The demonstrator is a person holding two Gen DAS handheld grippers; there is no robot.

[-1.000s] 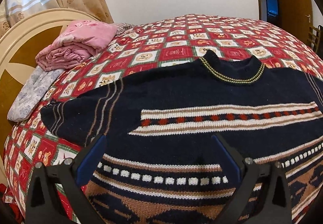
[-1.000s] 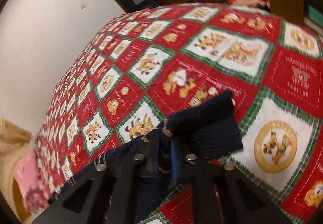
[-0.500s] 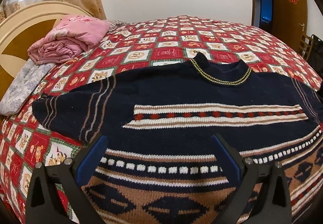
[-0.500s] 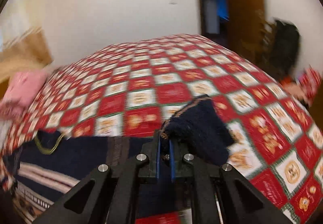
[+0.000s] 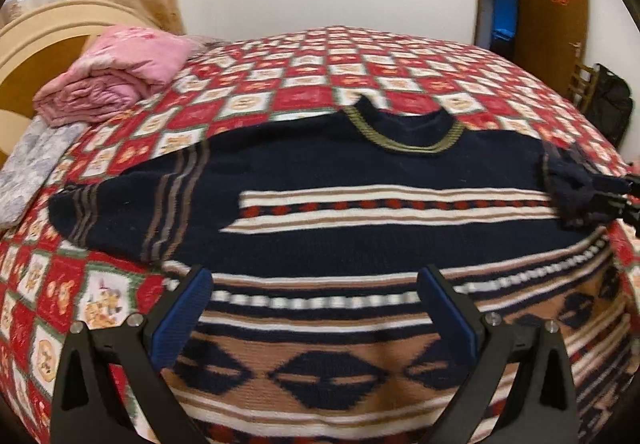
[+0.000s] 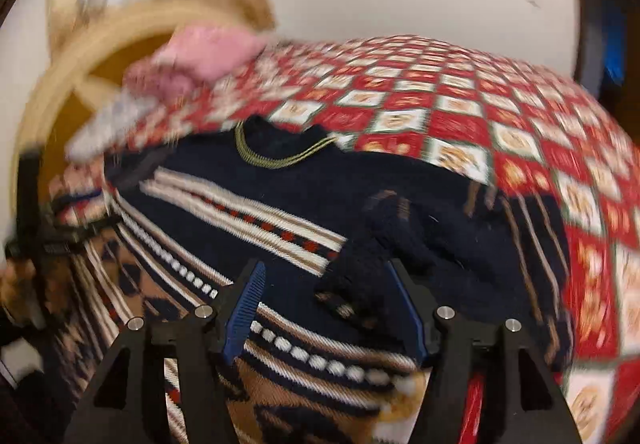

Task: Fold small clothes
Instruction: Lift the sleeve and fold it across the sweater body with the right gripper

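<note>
right gripper point(image 6: 328, 308) jaws have just been opening, dropping the sleeve point(image 6: 404, 240) onto the sweater point(image 5: 320, 203) at three o'clock; left gripper point(image 5: 316, 308) gapes empty.

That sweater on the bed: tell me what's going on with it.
A person is folding the navy patterned sweater on the red checked bedspread. The right gripper has brought one sleeve in over the body; its jaws have just been opening, with the sleeve lying loose between them. The left gripper hovers open over the hem, holding nothing.
</note>
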